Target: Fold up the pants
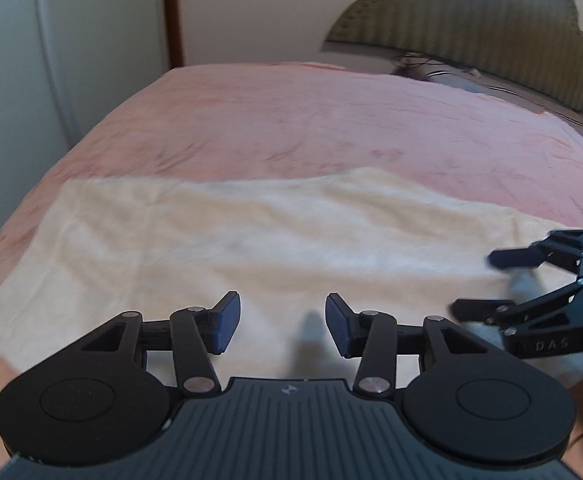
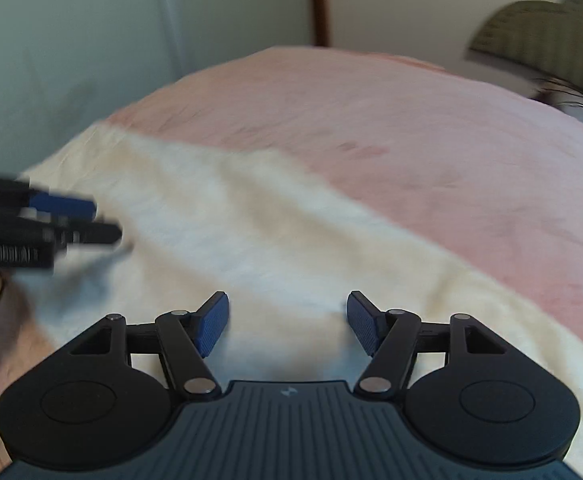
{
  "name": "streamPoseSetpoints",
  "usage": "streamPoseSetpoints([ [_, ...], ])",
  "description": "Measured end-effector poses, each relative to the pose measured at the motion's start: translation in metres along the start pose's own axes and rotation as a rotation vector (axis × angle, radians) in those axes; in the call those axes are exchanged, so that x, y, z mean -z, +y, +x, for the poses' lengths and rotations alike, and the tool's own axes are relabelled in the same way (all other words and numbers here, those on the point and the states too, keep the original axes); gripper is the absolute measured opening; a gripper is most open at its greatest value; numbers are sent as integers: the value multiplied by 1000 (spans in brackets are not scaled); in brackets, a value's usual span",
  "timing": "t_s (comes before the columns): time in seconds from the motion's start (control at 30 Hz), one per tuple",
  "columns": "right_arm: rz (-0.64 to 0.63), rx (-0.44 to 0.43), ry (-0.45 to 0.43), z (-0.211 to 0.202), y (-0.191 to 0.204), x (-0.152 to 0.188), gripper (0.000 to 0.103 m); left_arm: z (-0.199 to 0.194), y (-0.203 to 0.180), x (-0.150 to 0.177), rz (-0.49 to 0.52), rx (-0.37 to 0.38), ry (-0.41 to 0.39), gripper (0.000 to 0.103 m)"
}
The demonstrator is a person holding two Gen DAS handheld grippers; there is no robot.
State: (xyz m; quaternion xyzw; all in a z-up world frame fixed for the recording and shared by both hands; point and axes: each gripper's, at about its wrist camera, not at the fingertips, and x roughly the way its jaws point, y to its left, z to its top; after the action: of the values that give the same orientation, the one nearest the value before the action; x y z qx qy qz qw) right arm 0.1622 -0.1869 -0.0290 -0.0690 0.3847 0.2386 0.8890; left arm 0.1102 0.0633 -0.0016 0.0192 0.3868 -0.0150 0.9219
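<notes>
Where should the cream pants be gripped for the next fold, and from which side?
Probably grip the cream pants at the near edge, coming from the near side: they lie flat across the pink bed cover, so only an edge offers a pinchable lip.

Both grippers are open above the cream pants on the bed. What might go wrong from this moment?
1. The left gripper and right gripper sit close together, so they may collide.
2. The pants lie flat on the soft pink bedcover; the jaws may pinch the cover too.
3. The wrinkles may get folded in.
</notes>
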Motion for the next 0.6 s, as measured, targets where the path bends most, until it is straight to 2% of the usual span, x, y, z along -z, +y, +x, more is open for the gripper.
streamPoseSetpoints([
  [0.03,-10,25,-15,6,3,1,81,3,10,3,-23,-34,23,52],
  [0.07,17,39,-20,7,1,0,84,1,20,5,-50,-60,32,52],
  [0.17,40,34,-70,-7,11,-4,84,-18,52,11,-108,-58,-21,53],
  [0.23,21,-11,-98,-17,24,-3,84,-20,69,15,-129,-110,-21,59],
  [0.27,9,-38,-93,-19,31,-1,84,-17,77,18,-134,-145,-8,60],
  [0.3,-9,-61,-77,-17,37,2,84,-15,84,22,-144,-163,-5,65],
  [0.37,-54,-63,-14,-10,46,14,84,-20,91,24,-189,-165,-15,65],
  [0.4,-49,-45,-23,-11,48,20,84,-24,89,22,-195,-177,-20,61],
  [0.47,3,-39,-42,-25,41,26,84,-32,75,16,-156,-191,-53,61],
  [0.53,78,-34,-97,-47,28,35,84,-37,52,8,-93,-150,-88,62],
  [0.6,146,3,-136,-68,11,46,84,-35,25,-1,-32,-75,-102,63],
])
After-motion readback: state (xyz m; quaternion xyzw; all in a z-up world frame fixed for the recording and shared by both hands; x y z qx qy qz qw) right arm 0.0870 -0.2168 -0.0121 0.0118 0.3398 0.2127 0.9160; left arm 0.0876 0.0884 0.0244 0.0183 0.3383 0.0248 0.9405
